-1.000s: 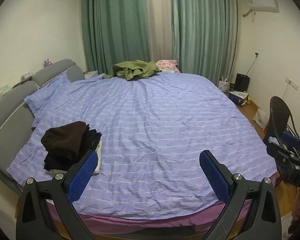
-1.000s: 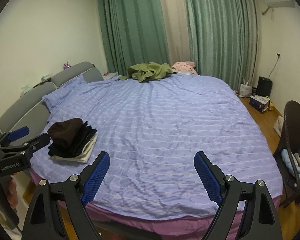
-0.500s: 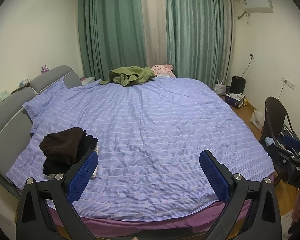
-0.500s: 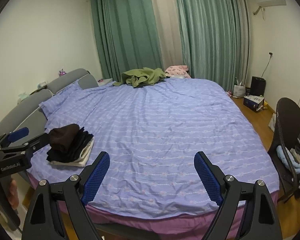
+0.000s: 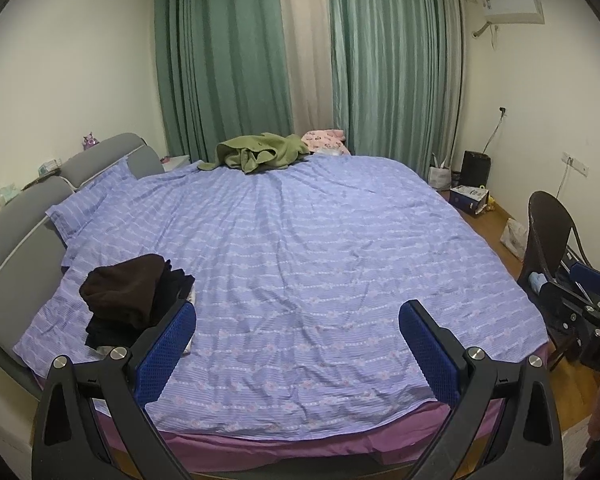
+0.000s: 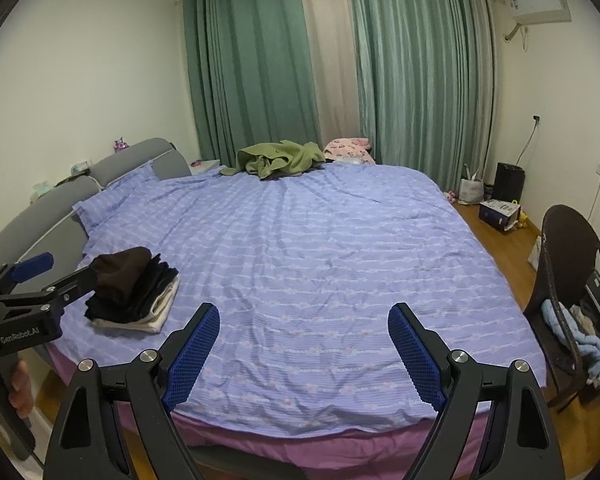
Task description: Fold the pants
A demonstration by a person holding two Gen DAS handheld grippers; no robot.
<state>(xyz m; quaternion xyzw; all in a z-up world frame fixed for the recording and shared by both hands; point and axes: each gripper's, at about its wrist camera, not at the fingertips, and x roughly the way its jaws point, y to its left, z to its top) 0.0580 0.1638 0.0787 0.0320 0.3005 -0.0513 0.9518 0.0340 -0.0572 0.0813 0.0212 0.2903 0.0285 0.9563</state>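
Note:
A stack of folded dark clothes [image 5: 134,294] lies on the near left of the bed [image 5: 320,264], a brown piece on top; it also shows in the right wrist view [image 6: 130,288]. My left gripper [image 5: 298,316] is open and empty, held off the bed's near edge. My right gripper [image 6: 304,316] is open and empty too, beside it. The left gripper shows at the left edge of the right wrist view [image 6: 32,280]. A crumpled green garment [image 5: 260,152] and a pink one [image 5: 326,140] lie at the bed's far side.
A grey headboard [image 5: 24,220] runs along the left. A dark chair [image 6: 568,264] with cloth on it stands right of the bed. Boxes and bags [image 5: 468,196] sit on the wooden floor by the far wall. Green curtains [image 5: 236,64] hang behind.
Both grippers have drawn back and tilted up a little, so more of the room and the bed's near edge shows. Both stay open and empty.

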